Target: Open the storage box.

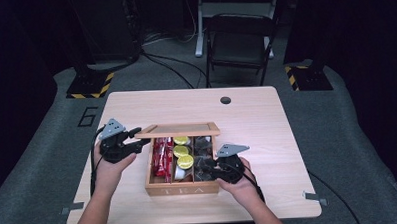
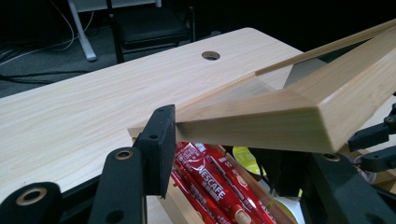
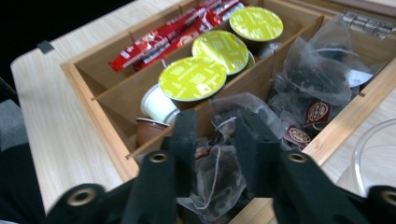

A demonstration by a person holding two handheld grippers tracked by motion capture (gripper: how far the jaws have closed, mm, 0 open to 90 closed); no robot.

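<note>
A wooden tea box (image 1: 181,189) stands at the table's middle with its framed lid (image 1: 179,128) raised. My left gripper (image 1: 132,140) is shut on the lid's left corner (image 2: 280,112), with one jaw on each side of the frame. The left compartment holds red Nescafé sticks (image 2: 205,172) and the middle one yellow-topped capsules (image 3: 192,78). Mesh tea bags (image 3: 317,70) are piled in the right compartment. My right gripper (image 3: 217,135) reaches into that compartment's near end (image 1: 208,166), and its jaws are pinched on one tea bag (image 3: 215,172).
Bare tabletop (image 1: 267,124) surrounds the box, with a cable hole (image 1: 225,100) near the far edge. A clear round rim (image 3: 373,149) lies on the table just right of the box. A folding chair (image 1: 239,40) stands beyond the table.
</note>
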